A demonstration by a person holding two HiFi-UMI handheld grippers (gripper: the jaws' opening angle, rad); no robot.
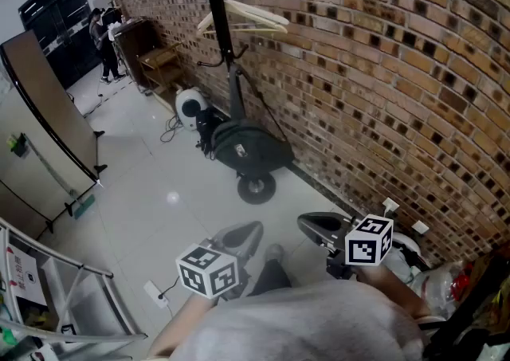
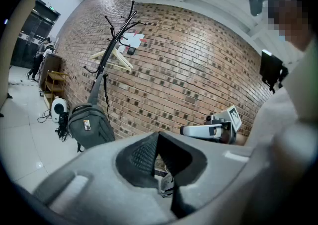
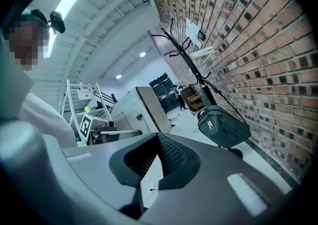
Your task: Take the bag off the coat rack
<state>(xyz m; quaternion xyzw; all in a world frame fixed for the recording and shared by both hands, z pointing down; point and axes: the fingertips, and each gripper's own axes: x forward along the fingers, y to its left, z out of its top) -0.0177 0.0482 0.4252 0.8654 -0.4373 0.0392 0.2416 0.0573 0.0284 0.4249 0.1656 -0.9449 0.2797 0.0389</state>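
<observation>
A dark grey-green backpack (image 1: 249, 147) hangs low by its strap from the black coat rack (image 1: 215, 1) against the brick wall. A pale wooden hanger (image 1: 243, 17) also hangs on the rack. Both grippers are held close to the person's body, well short of the bag. My left gripper (image 1: 239, 236) is shut with nothing in it, and so is my right gripper (image 1: 315, 225). In the left gripper view the backpack (image 2: 89, 124) is far off at the left, below the rack (image 2: 117, 35). In the right gripper view the backpack (image 3: 221, 127) is at the right.
A white round appliance (image 1: 190, 104) with cables sits on the floor behind the bag. A black wheel (image 1: 256, 188) lies below it. A wooden chair (image 1: 163, 60) and people (image 1: 102, 37) are at the back. A metal frame (image 1: 72, 288) stands near left, plastic bags (image 1: 446, 284) near right.
</observation>
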